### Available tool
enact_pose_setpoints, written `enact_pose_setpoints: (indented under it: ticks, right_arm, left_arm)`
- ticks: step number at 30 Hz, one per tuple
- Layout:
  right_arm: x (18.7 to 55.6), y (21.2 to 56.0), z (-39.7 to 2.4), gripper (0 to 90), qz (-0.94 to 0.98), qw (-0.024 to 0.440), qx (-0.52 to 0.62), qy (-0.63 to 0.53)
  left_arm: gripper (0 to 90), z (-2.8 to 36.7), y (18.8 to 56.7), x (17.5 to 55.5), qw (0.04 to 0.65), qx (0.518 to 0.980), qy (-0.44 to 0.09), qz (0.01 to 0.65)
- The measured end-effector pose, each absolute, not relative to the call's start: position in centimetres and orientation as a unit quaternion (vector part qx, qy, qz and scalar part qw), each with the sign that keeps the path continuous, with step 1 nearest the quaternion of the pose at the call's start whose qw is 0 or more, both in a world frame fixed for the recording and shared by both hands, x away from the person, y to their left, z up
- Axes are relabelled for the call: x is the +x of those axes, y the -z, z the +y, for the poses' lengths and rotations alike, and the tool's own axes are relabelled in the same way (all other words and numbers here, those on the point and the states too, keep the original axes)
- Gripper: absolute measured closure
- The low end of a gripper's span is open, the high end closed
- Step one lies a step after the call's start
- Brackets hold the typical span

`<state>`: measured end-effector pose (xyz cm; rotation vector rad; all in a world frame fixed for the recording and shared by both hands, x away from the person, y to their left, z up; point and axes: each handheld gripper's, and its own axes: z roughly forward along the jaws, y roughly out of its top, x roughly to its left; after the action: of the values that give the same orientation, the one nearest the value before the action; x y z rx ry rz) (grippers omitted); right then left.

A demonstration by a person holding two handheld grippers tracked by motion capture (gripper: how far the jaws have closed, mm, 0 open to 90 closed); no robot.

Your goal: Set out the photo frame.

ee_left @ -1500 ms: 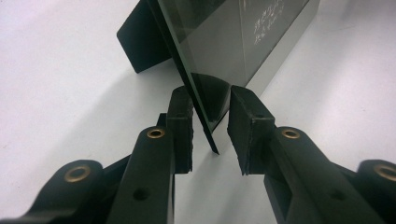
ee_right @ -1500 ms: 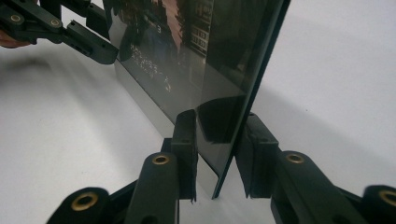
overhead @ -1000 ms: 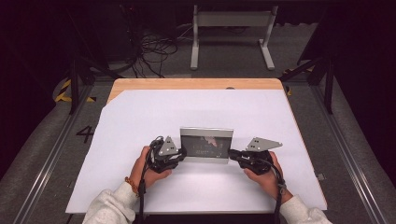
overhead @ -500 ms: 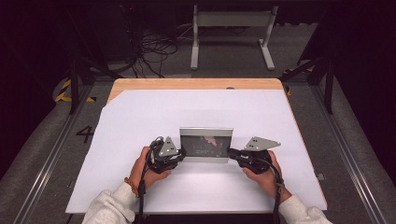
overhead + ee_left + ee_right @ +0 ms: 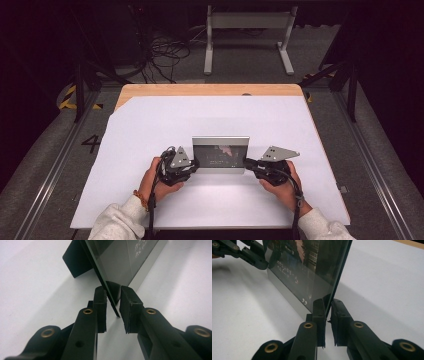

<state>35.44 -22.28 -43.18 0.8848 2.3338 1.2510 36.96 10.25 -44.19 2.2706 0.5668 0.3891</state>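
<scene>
While the frame (image 5: 220,154) stands upright mid-counter (image 5: 150,125) on its rear prop (image 5: 76,261), I pinch one side edge in my left gripper (image 5: 112,305) and the other in my right gripper (image 5: 327,308), fingers (image 5: 319,315) clenched on the pane to steady it.

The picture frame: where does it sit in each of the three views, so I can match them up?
High view: picture frame stands at table centre, between the left claw and the right claw.
Left gripper view: its edge rises from between the jaws, up the middle.
Right gripper view: its glass face fills upper centre, edge between the jaws.
Shared landmark: the white table sheet.
</scene>
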Motion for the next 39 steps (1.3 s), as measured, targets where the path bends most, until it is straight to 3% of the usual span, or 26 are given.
enact_pose_setpoints:
  ticks: [11,18,25,32,39]
  right_arm:
    - [35.2,42.9,-22.5,79.2,0.822,0.178,0.311,-0.442]
    - [34.2,41.1,-23.6,73.6,0.831,0.223,0.286,-0.421]
    - [33.2,41.0,-24.7,68.2,0.838,0.225,0.276,-0.412]
    - [32.3,41.2,-26.0,58.7,0.841,0.23,0.279,-0.402]
    - [31.5,41.7,-27.2,47.2,0.844,0.242,0.276,-0.392]
  left_arm:
    - [72.0,10.4,43.9,36.8,0.382,0.882,-0.158,0.224]
    - [67.9,11.5,43.4,36.0,0.39,0.876,-0.172,0.227]
    - [65.3,13.1,42.9,35.2,0.406,0.865,-0.178,0.234]
    - [58.6,14.4,42.9,34.1,0.41,0.861,-0.188,0.235]
    - [46.3,15.6,43.2,33.1,0.412,0.86,-0.188,0.236]
